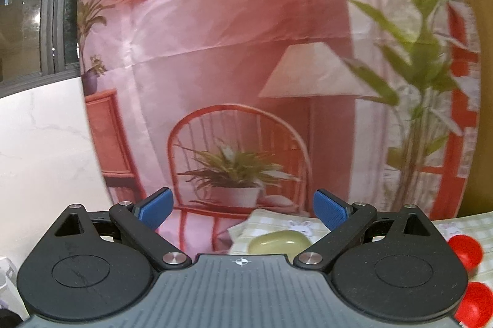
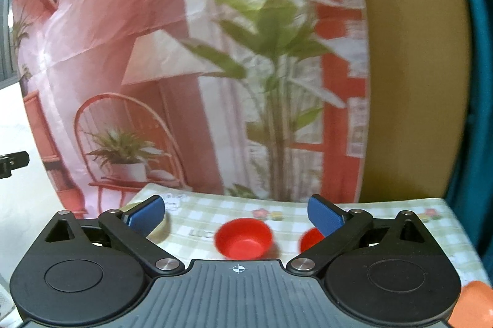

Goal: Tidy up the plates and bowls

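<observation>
In the left wrist view my left gripper [image 1: 243,209] is open and empty, held above the table edge. A pale green bowl [image 1: 279,241] sits just below and ahead of it on the checked cloth [image 1: 277,220]. Two red bowls [image 1: 465,248] [image 1: 473,305] lie at the right edge. In the right wrist view my right gripper [image 2: 237,214] is open and empty. A red bowl [image 2: 243,238] sits between its fingers on the checked cloth [image 2: 215,211]. A second red bowl [image 2: 309,238] is partly hidden behind the right finger. The pale green bowl [image 2: 160,231] peeks out behind the left finger.
A printed backdrop [image 1: 246,50] with a chair, a lamp and plants hangs right behind the table. A brown board [image 2: 409,66] stands at the right. An orange object [image 2: 474,303] shows at the lower right corner. A white wall [image 1: 40,149] lies to the left.
</observation>
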The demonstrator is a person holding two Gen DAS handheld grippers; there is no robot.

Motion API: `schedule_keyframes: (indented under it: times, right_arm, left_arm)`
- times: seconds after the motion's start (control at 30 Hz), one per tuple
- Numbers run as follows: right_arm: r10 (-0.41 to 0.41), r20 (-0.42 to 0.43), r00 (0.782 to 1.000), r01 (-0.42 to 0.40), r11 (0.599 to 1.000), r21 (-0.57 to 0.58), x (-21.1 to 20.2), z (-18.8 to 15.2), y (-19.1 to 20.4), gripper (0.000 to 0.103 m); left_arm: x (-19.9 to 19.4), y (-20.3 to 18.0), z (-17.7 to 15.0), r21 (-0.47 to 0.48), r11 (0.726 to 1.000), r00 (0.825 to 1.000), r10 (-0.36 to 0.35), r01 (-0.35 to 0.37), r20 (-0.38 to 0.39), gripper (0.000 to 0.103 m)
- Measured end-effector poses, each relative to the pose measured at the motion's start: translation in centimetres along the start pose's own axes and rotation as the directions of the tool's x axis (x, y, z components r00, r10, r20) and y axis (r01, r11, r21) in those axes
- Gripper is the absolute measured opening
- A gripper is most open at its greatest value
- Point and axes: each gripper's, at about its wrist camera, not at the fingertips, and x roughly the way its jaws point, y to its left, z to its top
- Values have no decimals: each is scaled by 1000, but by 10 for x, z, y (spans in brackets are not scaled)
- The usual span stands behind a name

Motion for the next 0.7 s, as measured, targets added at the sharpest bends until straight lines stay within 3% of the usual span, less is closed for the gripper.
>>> schedule_keyframes:
  times: [0.3,0.53,0.7]
  right_arm:
    - [103,-19,994,-104,994,-45,78,17,55,89]
    - [188,-6,982,-188,980,-69,145,33,94,89]
    - [222,-51,974,-227,968,-107,204,28,117,89]
  left_arm:
    - [59,46,2,24,997,997,78,-77,-13,99]
    - [101,77,4,-13,995,995,97,-97,-5,99]
    - [142,82,-12,-45,996,996,79,-80,-32,99]
